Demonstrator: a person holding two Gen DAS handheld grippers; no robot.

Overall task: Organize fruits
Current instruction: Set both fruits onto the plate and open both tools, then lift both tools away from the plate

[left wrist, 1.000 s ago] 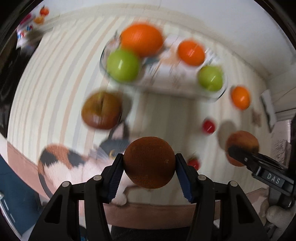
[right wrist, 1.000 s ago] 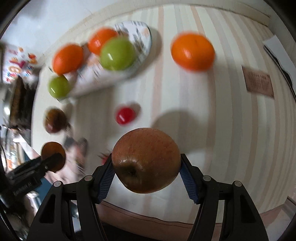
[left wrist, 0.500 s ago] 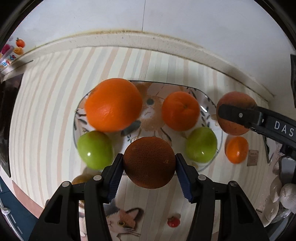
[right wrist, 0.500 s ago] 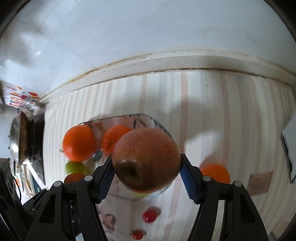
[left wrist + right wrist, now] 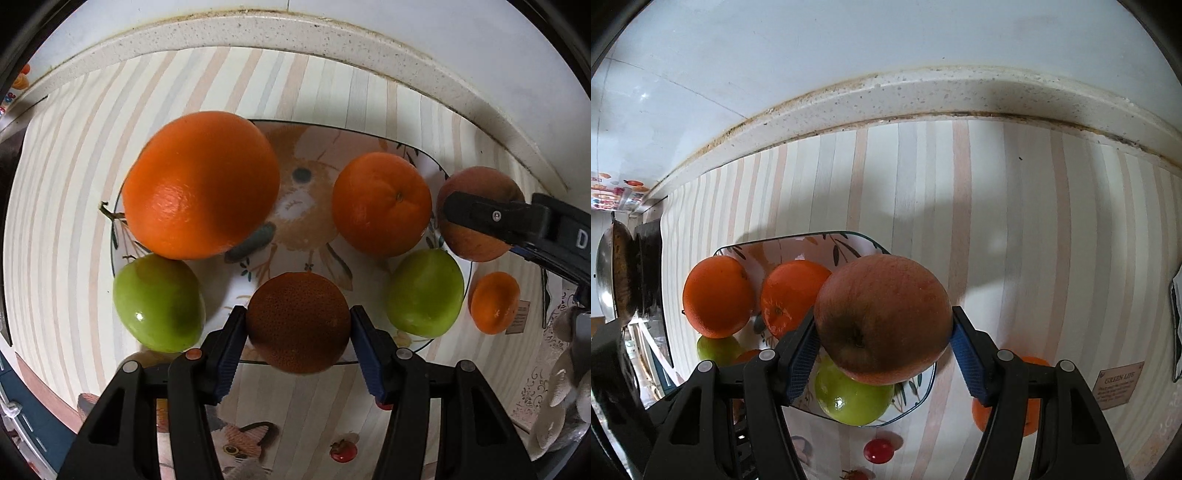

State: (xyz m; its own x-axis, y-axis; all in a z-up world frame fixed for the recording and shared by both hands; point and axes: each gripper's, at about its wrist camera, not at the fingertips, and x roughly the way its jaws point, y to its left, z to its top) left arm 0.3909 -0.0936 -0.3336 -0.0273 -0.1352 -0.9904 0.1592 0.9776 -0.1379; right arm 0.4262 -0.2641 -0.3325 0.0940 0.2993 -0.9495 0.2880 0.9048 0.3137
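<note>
Plate: patterned dish on the striped surface, target for the fruit.
Plate contents: large orange far left, smaller orange far right, green apple near left, second green apple near right.
Left tool: I have it pinching a dark, rough-skinned orange, held at the near edge of the plate, between the two green apples.
Right tool: I have it pinching a reddish-brown apple, held at the right edge of the plate, beside the smaller orange.
Loose fruit: a small orange lies on the surface just right of the plate; a small red fruit lies nearer me.
Step in hand: carrying both fruits in for placement, by my judgement.
Next move: lower each fruit into a bare patch of the plate, then spread the tool without nudging neighbours.
Risk: round fruit may roll off the shallow rim.
</note>
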